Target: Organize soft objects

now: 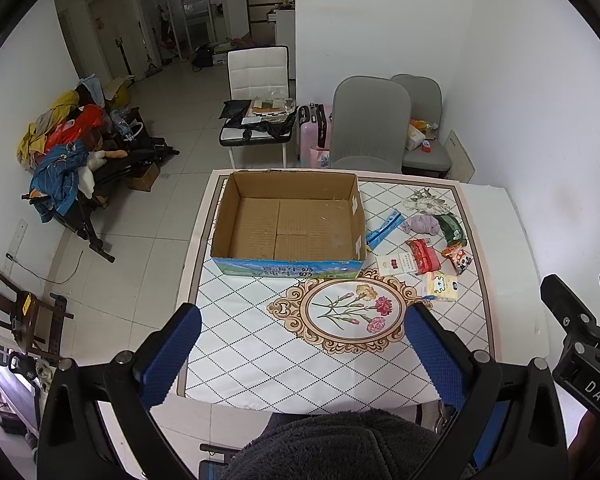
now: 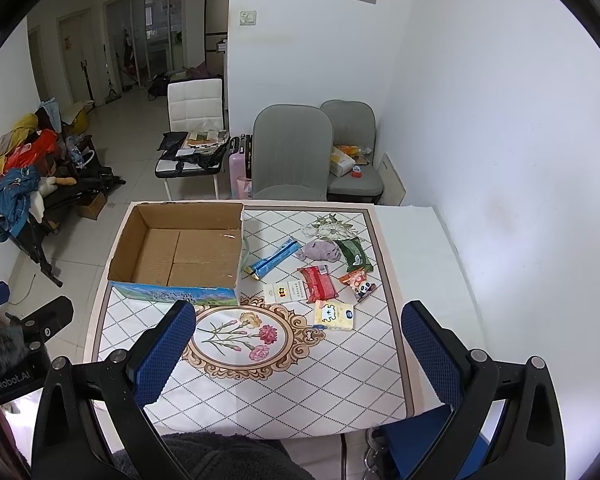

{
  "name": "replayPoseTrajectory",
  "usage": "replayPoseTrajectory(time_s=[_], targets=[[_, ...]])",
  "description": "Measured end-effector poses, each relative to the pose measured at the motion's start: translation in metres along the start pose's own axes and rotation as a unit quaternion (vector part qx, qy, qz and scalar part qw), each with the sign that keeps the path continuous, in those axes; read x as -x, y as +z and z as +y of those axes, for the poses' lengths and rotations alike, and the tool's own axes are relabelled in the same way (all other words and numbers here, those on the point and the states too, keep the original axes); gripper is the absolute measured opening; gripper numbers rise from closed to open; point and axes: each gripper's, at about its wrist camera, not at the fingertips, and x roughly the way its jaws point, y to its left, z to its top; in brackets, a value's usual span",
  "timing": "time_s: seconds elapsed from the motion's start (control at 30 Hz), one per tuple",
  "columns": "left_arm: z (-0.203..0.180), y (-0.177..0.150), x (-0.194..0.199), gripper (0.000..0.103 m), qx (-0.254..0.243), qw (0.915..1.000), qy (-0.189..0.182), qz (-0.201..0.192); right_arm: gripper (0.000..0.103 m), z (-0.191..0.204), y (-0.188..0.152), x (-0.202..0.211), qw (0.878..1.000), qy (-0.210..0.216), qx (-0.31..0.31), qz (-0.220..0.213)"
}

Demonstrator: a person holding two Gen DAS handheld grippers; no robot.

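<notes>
Looking along my left gripper point(image 1: 300, 352), I see its blue-padded fingers spread wide and empty above the floral diamond-patterned tablecloth point(image 1: 260, 344), with the open brown cardboard box point(image 1: 288, 220) ahead and the soft things lying just right of it: a crumpled lilac cloth point(image 1: 422, 225), a red plastic tissue pack point(image 1: 422, 255) and a yellow tissue pack point(image 1: 442, 287). From my right gripper point(image 2: 300, 348), likewise spread apart and holding nothing, the same box point(image 2: 180, 248) sits to the left, the lilac cloth point(image 2: 320, 250), red pack point(image 2: 319, 283), yellow pack point(image 2: 335, 315) and a green wipes pouch point(image 2: 354, 255) clustered beside it on the table.
</notes>
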Motion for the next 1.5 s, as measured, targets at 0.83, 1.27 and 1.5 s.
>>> replayPoseTrajectory(time_s=[0.83, 1.27, 1.5], targets=[[0.0, 0.004, -0.014, 0.103, 0.001, 1.0, -0.001, 0.003, 0.103, -0.012, 0.007, -0.013, 1.0, 0.011, -0.009, 0.01], [-0.121, 0.078, -0.173, 0.103, -0.115, 0.9892, -0.05, 0.076, 0.103, -0.153, 0.005, -0.195, 0.983, -0.025, -0.11, 0.146], [-0.212, 0.089, -0.323, 0.086, -0.123, 0.9575, -0.098, 0.242, 0.103, -0.214, -0.005, -0.353, 0.98, -0.007, -0.106, 0.171]])
